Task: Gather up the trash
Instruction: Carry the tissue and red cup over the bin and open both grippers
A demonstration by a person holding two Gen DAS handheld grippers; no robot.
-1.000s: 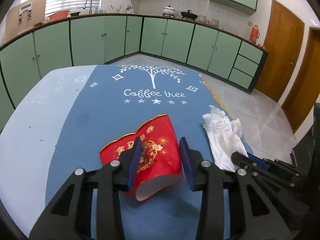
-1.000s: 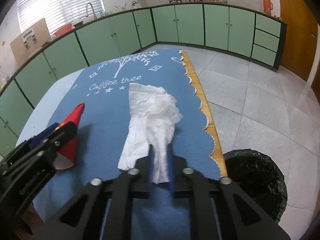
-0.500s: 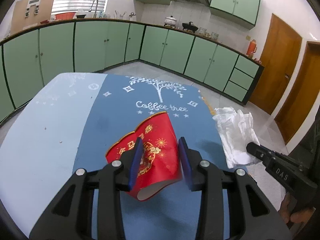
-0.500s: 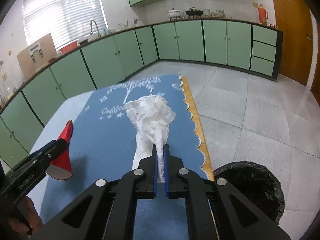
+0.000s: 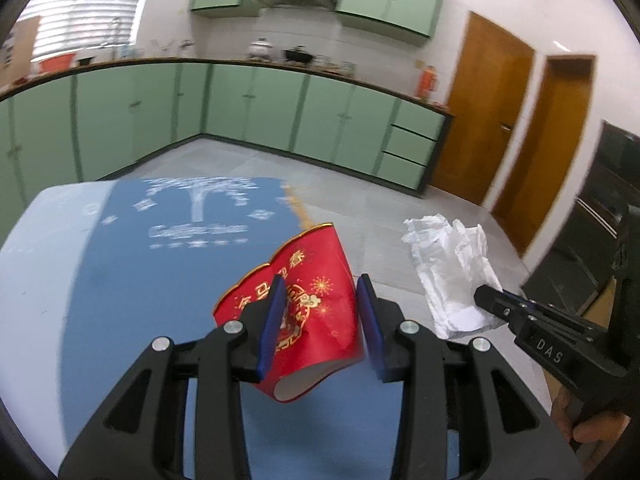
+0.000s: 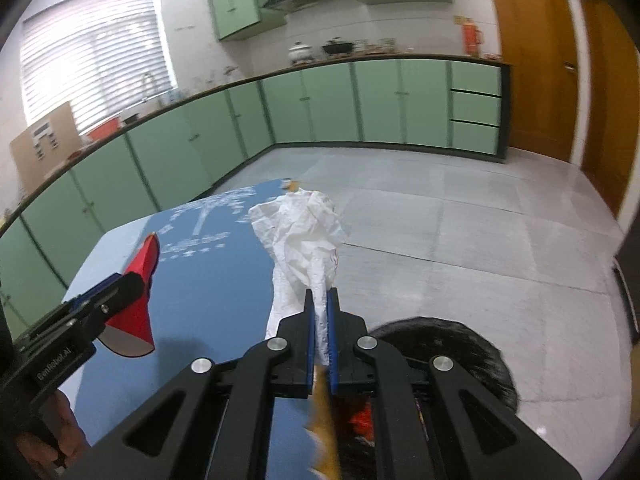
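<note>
Left claw grips a crushed red paper cup, its two blue pads pressed into the cup's sides. One blue pad bites into the gold-printed face, and the cup's open mouth points back toward the claw's body. Claw and cup are lifted clear of the counter, which lies below and ahead under a blue cloth printed with a white tree and lettering.

Right claw is clamped shut on a crumpled white tissue, the jaws nearly meeting with only the paper between them. Most of the tissue bunches up ahead of the fingertips, and a strip of it trails down between them. Just below and to the right of this claw sits a bin lined with a black bag, standing on the tiled floor beside the counter edge; something red shows inside it.

Seen from the right wrist camera, the left claw and its cup are off to the left, above the blue cloth. From the left wrist camera, the right claw and tissue are off to the right, over the floor.
</note>
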